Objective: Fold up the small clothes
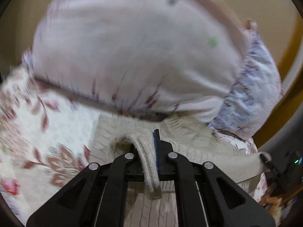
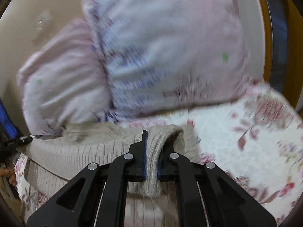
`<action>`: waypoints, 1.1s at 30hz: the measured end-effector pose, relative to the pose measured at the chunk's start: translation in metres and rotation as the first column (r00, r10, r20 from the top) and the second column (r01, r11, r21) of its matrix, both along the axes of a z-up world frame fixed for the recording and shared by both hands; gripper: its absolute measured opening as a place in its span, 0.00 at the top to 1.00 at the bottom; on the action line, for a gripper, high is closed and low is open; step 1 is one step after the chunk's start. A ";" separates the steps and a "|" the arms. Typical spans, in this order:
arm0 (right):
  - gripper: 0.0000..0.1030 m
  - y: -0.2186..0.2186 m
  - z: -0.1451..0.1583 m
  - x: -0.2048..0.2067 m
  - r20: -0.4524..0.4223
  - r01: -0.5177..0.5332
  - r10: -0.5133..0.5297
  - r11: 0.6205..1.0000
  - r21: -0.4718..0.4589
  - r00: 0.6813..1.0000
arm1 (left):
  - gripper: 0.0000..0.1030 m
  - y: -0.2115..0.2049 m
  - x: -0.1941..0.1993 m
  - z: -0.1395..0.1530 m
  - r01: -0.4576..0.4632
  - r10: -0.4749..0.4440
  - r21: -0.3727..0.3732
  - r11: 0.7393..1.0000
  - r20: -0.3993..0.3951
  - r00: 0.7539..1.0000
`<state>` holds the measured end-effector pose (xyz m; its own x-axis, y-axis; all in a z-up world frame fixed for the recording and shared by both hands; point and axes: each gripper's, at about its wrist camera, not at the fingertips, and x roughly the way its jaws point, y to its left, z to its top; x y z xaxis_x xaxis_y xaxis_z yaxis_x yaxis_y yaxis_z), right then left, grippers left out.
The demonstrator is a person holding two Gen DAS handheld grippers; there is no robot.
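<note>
A beige ribbed knit garment [image 1: 198,138] lies on a floral bedcover [image 1: 56,124]. My left gripper [image 1: 149,151] is shut on a ribbed edge of the knit, which hangs down between the fingers. My right gripper [image 2: 151,151] is shut on another ribbed edge of the same beige knit garment [image 2: 75,151]. The knit stretches between both grippers. My right gripper shows at the right edge of the left wrist view [image 1: 267,162], and my left gripper at the left edge of the right wrist view [image 2: 15,141]. Both views are blurred by motion.
A large pale pink pillow [image 1: 132,47] with a blue-patterned pillow [image 1: 251,94] beside it lies just beyond the knit; the pillows also show in the right wrist view [image 2: 161,56]. A floral bedcover [image 2: 246,132] spreads to the right. A beige wall [image 2: 47,9] is behind.
</note>
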<state>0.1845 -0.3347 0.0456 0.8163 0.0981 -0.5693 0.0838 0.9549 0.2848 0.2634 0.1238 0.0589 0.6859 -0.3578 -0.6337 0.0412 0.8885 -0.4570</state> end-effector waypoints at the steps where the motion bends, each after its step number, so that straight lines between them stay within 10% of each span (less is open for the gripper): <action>1: 0.93 -0.002 -0.013 0.012 -0.050 0.005 -0.004 1.000 0.016 0.999 | 0.94 0.003 0.010 -0.014 -0.006 0.004 -0.039 0.999 -0.052 0.999; 9: 0.85 -0.020 -0.045 0.037 -0.165 0.051 -0.024 0.985 0.166 0.986 | 0.90 0.015 0.030 -0.046 -0.031 -0.002 -0.212 0.977 -0.152 0.988; 17: 0.45 -0.026 -0.030 0.057 -0.125 0.077 -0.045 0.962 0.262 0.991 | 0.43 0.021 0.042 -0.032 -0.066 0.032 -0.306 0.950 -0.116 0.993; 33: 0.65 -0.021 -0.020 -0.009 -0.130 0.020 -0.013 0.998 0.052 0.991 | 0.52 0.020 -0.019 -0.022 0.007 -0.006 0.023 1.000 -0.065 0.998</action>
